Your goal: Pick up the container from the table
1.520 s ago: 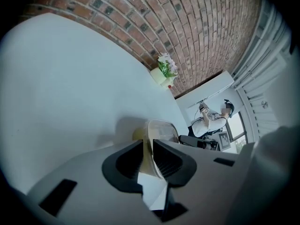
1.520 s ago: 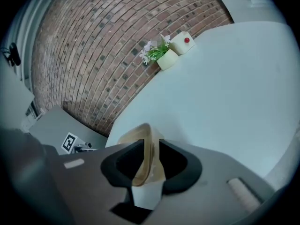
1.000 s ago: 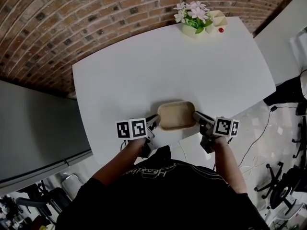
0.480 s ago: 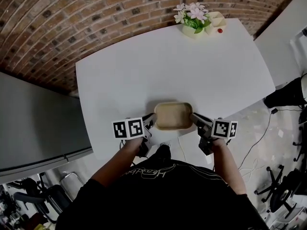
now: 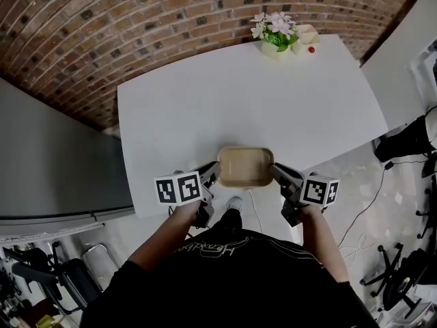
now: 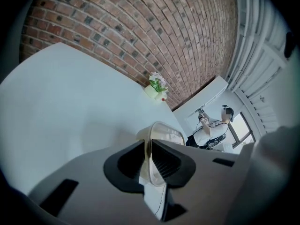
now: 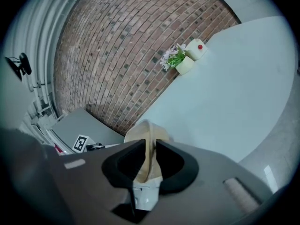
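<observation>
A shallow tan rectangular container hangs level over the near edge of the white table, held between both grippers. My left gripper is shut on the rim of its left end, and that rim shows edge-on between the jaws in the left gripper view as the container. My right gripper is shut on the rim of the right end, seen in the right gripper view as the container. The container looks empty.
A pot of pink and white flowers and a small cream box with a red dot stand at the table's far edge. A brick wall runs behind. A grey cabinet is on the left, a second white table on the right.
Both grippers have risen with the container, which has come up off the table and a little toward me. The grip on both ends is unchanged.
</observation>
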`<state>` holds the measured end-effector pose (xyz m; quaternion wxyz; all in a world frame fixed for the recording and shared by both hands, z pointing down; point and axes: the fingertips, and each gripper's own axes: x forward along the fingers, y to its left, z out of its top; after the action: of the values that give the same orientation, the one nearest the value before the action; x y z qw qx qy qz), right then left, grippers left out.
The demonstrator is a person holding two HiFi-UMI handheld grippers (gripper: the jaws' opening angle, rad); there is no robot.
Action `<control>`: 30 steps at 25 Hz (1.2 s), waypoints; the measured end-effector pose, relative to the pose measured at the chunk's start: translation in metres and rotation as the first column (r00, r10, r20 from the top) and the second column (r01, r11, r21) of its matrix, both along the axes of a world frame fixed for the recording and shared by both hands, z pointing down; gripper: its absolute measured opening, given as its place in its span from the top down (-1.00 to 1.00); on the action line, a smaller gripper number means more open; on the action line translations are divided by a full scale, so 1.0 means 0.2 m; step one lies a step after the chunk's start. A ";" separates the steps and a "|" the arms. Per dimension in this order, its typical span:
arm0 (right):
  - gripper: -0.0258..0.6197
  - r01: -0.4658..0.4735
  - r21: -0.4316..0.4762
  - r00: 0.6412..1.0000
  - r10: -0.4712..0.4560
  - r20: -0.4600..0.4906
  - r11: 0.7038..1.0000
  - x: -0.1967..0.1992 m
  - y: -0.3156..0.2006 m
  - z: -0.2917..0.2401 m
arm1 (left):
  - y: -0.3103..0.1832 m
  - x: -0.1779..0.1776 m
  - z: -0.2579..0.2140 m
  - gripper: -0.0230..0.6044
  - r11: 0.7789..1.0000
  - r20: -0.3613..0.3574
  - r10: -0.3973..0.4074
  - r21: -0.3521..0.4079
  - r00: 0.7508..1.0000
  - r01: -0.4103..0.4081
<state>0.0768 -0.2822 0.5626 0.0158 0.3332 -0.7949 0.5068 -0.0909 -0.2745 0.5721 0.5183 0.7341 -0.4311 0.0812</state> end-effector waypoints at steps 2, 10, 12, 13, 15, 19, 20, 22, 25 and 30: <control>0.69 0.001 0.028 1.000 0.000 -0.013 1.000 0.01 0.04 -0.04 | 0.04 0.00 -0.05 0.77 1.000 -0.004 -0.010 0.021 1.000 0.010; 0.69 0.031 0.146 0.999 -0.029 -0.014 0.989 0.01 0.19 -0.29 | 0.20 0.02 -0.25 0.77 0.993 -0.037 -0.033 0.108 0.999 0.037; 0.69 0.037 0.173 0.999 -0.032 -0.035 0.984 0.03 0.24 -0.33 | 0.26 0.02 -0.29 0.77 0.991 -0.042 -0.038 0.124 0.998 0.043; 0.69 0.040 0.185 0.999 -0.033 -0.040 0.982 0.03 0.26 -0.36 | 0.28 0.03 -0.32 0.77 0.990 -0.044 -0.040 0.133 0.998 0.046; 0.69 0.044 0.213 0.999 -0.038 -0.035 0.976 0.04 0.31 -0.42 | 0.33 0.03 -0.37 0.77 0.987 -0.049 -0.042 0.155 0.998 0.049; 0.69 0.045 0.261 0.999 -0.044 -0.010 0.964 0.04 0.42 -0.51 | 0.44 0.04 -0.47 0.77 0.976 -0.052 -0.044 0.210 0.998 0.054; 0.69 0.044 0.269 0.999 -0.046 0.001 0.962 0.04 0.45 -0.54 | 0.47 0.04 -0.50 0.77 0.974 -0.051 -0.044 0.222 0.998 0.054; 0.69 0.044 0.291 0.999 -0.050 0.014 0.956 0.04 0.50 -0.59 | 0.50 0.04 -0.55 0.77 0.967 -0.047 -0.042 0.248 0.998 0.053; 0.69 0.049 0.319 0.998 -0.055 0.010 0.946 0.06 0.57 -0.66 | 0.55 0.05 -0.61 0.77 0.958 -0.036 -0.039 0.284 0.999 0.047; 0.69 0.049 0.347 0.999 -0.054 0.004 0.937 0.10 0.66 -0.72 | 0.63 0.10 -0.68 0.77 0.950 -0.050 -0.023 0.310 0.998 0.037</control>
<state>0.0959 -0.1505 0.4187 -0.0354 0.3065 -0.8802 0.3608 -0.0713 -0.1491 0.4361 0.4074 0.8014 -0.4377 -0.0122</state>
